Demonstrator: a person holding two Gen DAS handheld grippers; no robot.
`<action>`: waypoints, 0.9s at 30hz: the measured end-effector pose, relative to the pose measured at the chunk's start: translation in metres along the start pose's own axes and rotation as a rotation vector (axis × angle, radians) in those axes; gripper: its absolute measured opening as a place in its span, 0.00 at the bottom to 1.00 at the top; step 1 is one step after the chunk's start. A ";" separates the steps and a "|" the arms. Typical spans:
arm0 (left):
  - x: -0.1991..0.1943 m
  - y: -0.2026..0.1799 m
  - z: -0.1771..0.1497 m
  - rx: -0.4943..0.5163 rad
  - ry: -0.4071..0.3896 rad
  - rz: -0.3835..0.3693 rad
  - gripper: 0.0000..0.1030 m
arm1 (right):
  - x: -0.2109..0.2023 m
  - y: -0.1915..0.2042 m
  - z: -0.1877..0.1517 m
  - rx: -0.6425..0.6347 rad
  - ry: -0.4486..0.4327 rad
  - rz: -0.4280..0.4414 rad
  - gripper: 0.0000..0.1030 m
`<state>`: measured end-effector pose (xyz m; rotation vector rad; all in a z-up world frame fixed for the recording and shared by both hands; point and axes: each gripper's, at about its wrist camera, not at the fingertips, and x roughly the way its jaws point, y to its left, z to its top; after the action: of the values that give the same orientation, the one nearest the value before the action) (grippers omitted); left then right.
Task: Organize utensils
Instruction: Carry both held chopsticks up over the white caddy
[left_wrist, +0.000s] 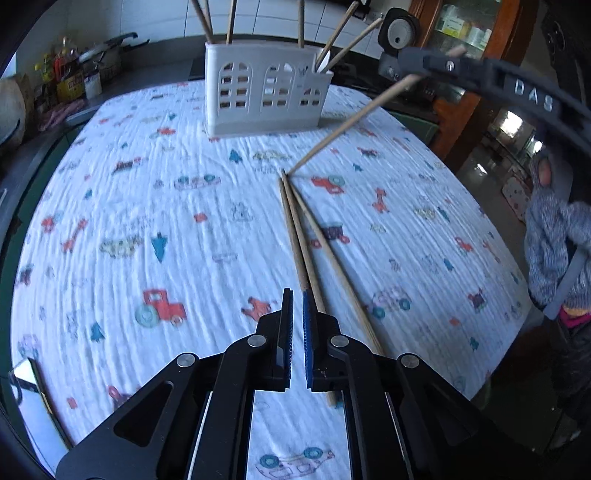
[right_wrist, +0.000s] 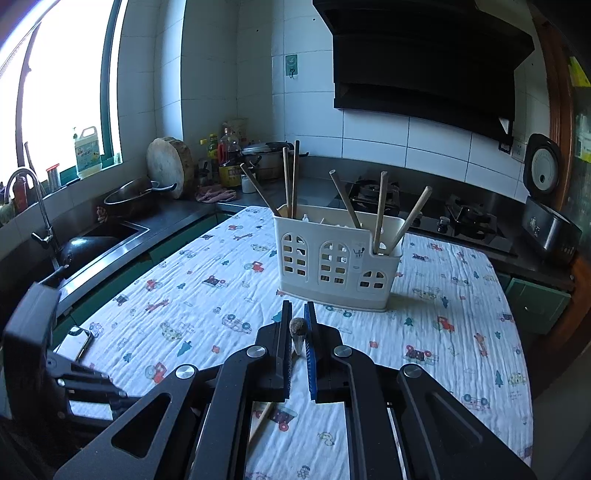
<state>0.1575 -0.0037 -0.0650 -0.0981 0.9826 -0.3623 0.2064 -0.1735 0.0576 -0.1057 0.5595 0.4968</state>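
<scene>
One chopstick (right_wrist: 297, 328) pinched end-on in the right gripper (right_wrist: 297, 332), near the front of the white holder (right_wrist: 334, 258). Three more chopsticks (left_wrist: 301, 236) flat on the cloth (left_wrist: 147, 206) before the holder. Left gripper (left_wrist: 297, 321) above them, fingers almost pressed together, nothing between.

Right gripper (right_wrist: 298, 325) clamps one chopstick (right_wrist: 297, 328) end-on. White holder (right_wrist: 334, 264) beyond on printed cloth (right_wrist: 207, 288), several chopsticks upright inside. Phone (right_wrist: 75, 343) at cloth's left edge.
</scene>
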 end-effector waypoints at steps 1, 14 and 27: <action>0.004 0.001 -0.006 -0.015 0.018 -0.015 0.09 | 0.002 0.000 0.002 -0.001 -0.006 0.000 0.06; 0.029 -0.007 -0.028 -0.040 0.064 -0.010 0.14 | 0.016 0.004 0.007 -0.012 -0.027 -0.005 0.07; 0.033 0.004 -0.020 -0.145 0.129 -0.025 0.07 | 0.014 0.004 0.001 -0.019 -0.016 -0.001 0.07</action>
<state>0.1583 -0.0097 -0.1038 -0.2205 1.1360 -0.3233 0.2153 -0.1638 0.0511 -0.1197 0.5388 0.5018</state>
